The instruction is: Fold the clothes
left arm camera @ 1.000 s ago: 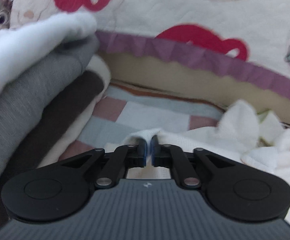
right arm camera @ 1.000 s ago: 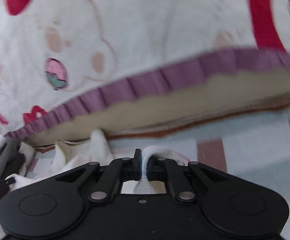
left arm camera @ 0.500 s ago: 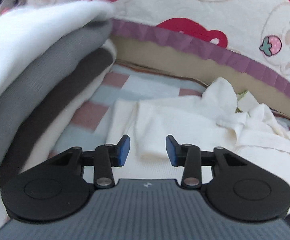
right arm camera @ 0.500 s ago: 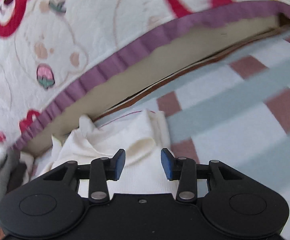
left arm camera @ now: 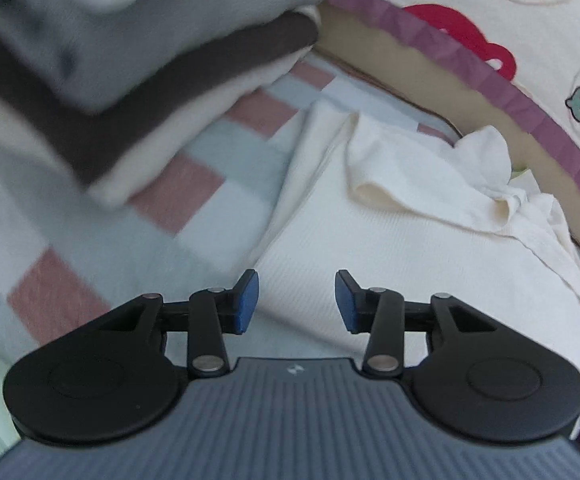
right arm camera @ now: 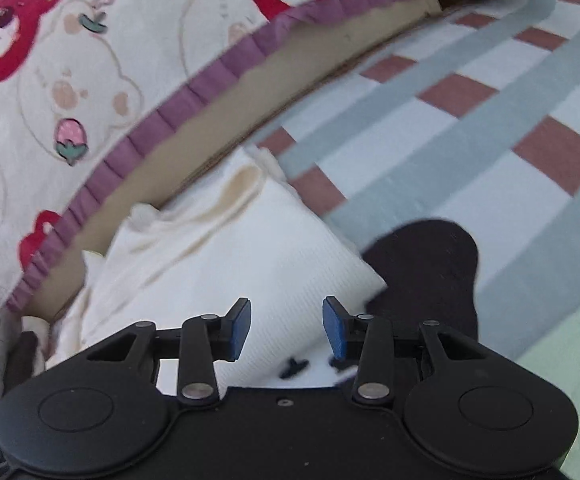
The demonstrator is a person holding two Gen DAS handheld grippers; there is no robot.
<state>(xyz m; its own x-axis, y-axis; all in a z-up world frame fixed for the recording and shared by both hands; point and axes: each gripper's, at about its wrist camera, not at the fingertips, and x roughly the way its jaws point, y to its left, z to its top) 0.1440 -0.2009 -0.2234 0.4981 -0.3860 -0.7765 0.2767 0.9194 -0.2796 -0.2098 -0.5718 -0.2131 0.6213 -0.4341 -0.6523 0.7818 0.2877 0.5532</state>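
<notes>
Both grips let go since a second ago: cloth no longer pinched, cream garment (left arm camera: 421, 248) now lying folded on the checked sheet (left arm camera: 218, 148).

Left gripper (left arm camera: 295, 300) with jaws opening, right gripper (right arm camera: 286, 328) with jaws apart, nothing between either pair. Garment at centre right of left view, lower left centre of right view; folded stack (left arm camera: 138, 80) at upper left of left view.

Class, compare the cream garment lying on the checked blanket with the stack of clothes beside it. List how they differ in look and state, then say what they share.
The cream garment is a single piece; the stack holds several layers.
The garment is all cream, while the stack mixes white, grey, dark brown and cream.
The garment still has a rumpled, loose end; the stack's layers lie neatly folded.
Both rest on the checked blanket.
</notes>
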